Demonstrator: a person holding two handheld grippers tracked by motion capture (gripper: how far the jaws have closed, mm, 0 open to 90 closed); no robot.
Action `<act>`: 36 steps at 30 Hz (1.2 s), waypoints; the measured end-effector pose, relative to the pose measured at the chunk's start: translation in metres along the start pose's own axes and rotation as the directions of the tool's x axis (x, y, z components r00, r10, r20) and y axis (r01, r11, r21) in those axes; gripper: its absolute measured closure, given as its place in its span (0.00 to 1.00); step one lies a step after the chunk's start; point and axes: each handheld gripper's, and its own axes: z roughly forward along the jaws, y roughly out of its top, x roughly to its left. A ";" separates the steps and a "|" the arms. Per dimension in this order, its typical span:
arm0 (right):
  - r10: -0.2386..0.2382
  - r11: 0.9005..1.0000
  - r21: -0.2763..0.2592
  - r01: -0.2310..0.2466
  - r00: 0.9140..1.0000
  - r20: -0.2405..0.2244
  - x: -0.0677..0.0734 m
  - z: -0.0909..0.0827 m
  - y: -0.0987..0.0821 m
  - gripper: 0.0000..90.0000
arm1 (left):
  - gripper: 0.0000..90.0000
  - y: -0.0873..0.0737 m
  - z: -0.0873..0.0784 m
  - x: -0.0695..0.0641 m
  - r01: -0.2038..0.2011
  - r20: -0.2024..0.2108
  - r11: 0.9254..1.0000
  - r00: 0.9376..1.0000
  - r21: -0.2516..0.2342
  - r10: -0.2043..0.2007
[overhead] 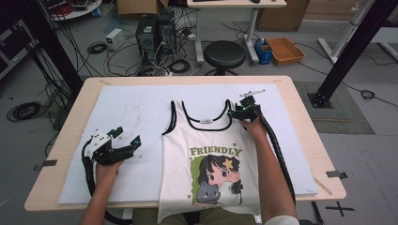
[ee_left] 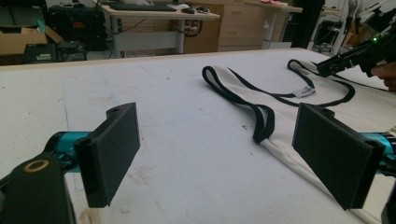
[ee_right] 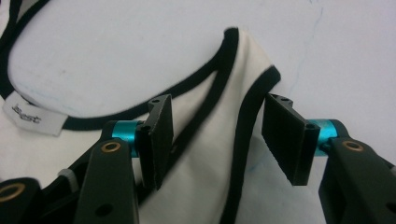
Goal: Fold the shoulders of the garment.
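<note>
Left tongs: jaws wide, nothing between them, resting on the white mat well to the left of the top. In the left gripper view the top's near strap lies ahead and to the right of the jaws, untouched; this pair appears parked until needed.

Top: spread flat, print up, between the two tongs, hem hanging over the near table edge. Lying smooth, it offers its straps as easy pick-up points.

Right tongs: set at the top's right strap. In the right gripper view the jaws stand part-way in, one pad on the cloth, the other on the mat just beyond the black trim, so the strap lies between them. The pads do not yet press it; the straddle seems meant to pinch the strap for lifting or folding.
</note>
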 end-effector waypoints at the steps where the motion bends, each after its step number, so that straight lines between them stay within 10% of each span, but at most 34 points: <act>1: -0.009 1.000 0.001 0.009 1.000 0.002 0.001 0.001 0.001 0.49 | 0.17 0.000 0.000 0.000 0.000 -0.002 1.000 1.000 0.000 0.000; 4: -0.035 0.998 0.060 0.033 0.999 0.035 0.005 0.005 0.006 0.51 | 0.17 0.000 0.000 0.000 -0.008 -0.001 1.000 1.000 0.003 0.008; 11: -0.089 0.995 0.054 0.085 0.994 0.064 0.008 0.003 0.009 0.94 | 0.17 0.000 0.000 -0.001 -0.008 0.001 1.000 1.000 0.003 0.008; 19: -0.102 0.988 -0.118 0.101 0.995 -0.005 0.004 -0.030 0.003 0.94 | 0.17 0.000 0.000 -0.001 -0.025 0.003 1.000 1.000 0.009 0.025; 26: -0.210 0.957 -0.231 0.178 0.970 -0.122 0.023 -0.072 -0.017 0.94 | 0.17 0.000 0.001 -0.001 -0.017 -0.002 1.000 1.000 0.009 0.017; 32: -0.309 0.933 -0.242 0.265 0.936 -0.170 0.041 -0.092 -0.047 0.94 | 0.18 0.001 0.001 -0.001 -0.013 -0.005 1.000 1.000 0.017 0.013; 35: -0.307 0.939 -0.220 0.262 0.930 -0.203 0.043 -0.093 -0.058 0.91 | 0.18 0.001 0.002 -0.001 -0.014 -0.007 1.000 1.000 0.021 0.014; 36: -0.299 0.948 -0.175 0.266 0.933 -0.203 0.043 -0.092 -0.067 0.72 | 0.18 0.001 0.002 -0.001 -0.012 -0.008 1.000 1.000 0.020 0.012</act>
